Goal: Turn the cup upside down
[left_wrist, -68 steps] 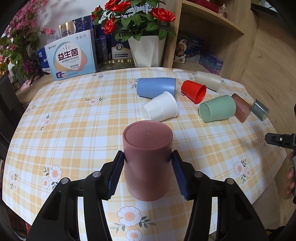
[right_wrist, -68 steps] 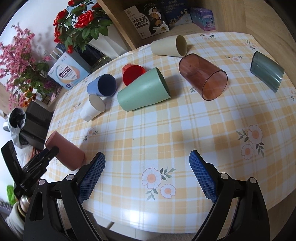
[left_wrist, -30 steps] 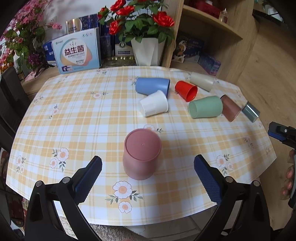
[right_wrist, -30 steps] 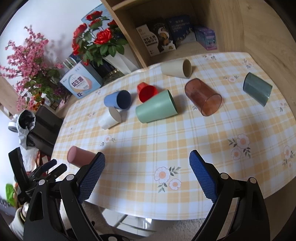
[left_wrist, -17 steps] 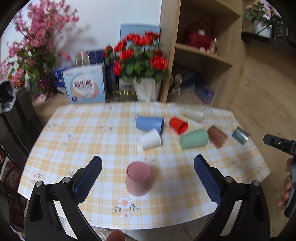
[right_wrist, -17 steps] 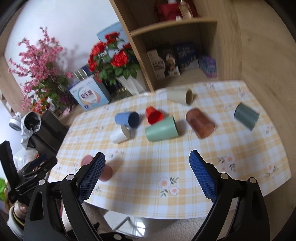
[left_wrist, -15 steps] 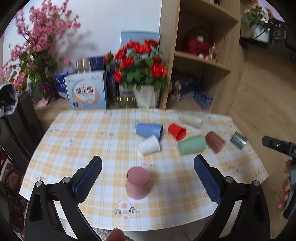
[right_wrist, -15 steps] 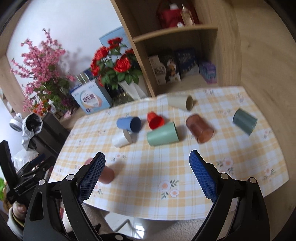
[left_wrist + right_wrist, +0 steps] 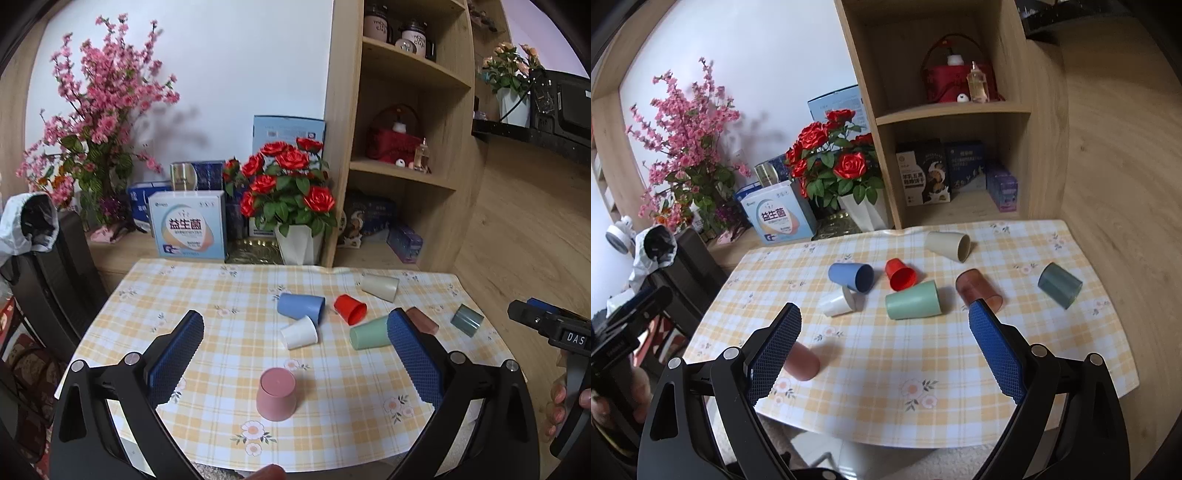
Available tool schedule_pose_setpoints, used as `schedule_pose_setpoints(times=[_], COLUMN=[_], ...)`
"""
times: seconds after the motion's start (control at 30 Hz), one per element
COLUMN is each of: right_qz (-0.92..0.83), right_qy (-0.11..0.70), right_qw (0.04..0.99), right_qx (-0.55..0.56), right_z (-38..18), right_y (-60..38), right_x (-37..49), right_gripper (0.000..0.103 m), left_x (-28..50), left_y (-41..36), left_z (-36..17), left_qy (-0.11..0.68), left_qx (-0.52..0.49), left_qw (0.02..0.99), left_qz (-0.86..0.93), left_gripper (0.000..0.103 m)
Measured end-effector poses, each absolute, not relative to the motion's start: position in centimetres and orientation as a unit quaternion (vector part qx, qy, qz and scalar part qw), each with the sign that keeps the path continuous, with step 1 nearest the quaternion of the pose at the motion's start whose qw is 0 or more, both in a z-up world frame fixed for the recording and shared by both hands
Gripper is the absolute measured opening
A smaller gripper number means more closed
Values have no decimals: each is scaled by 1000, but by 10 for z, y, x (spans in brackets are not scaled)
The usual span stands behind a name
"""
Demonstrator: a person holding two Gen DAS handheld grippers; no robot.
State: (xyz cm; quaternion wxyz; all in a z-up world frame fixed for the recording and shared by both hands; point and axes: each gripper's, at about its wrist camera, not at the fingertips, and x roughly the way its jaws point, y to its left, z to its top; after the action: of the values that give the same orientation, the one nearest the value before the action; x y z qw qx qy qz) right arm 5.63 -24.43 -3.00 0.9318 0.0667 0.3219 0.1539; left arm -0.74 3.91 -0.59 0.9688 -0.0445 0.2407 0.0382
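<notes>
The checked table (image 9: 207, 435) carries my pink cup (image 9: 277, 394), mouth-down near its front edge. It looks to me like light, stiff, smooth plastic, best pinched across mid-wall. My left gripper (image 9: 295, 358) hangs above that edge, fingers wide apart, holding nothing; my right gripper (image 9: 884, 350) likewise gapes empty.

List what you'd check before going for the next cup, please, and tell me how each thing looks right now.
1. Pink cup stands upside down, free of both grippers: ok.
2. Left gripper open and empty: ok.
3. Right gripper open and empty: ok.
4. Cups left to flip: white cup, green cup, blue cup and others lie on their sides: not ok.
5. White cup free to grasp: it seems to touch the blue cup: cannot tell.
6. Tablecloth lies flat near the cups: ok.
</notes>
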Motion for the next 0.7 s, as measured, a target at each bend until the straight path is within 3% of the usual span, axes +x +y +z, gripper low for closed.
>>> schedule_pose_setpoints(times=[0.7], right_qz=[139], right_qy=[308], right_qw=[939], right_qx=[60], right_z=[-27], right_y=[-244], right_x=[53], right_gripper=[89], left_x=[-9], left_y=[35], left_z=[0], left_qy=[233], left_qx=[-38], left_qw=[970], left_qz=[53], left_gripper=[97])
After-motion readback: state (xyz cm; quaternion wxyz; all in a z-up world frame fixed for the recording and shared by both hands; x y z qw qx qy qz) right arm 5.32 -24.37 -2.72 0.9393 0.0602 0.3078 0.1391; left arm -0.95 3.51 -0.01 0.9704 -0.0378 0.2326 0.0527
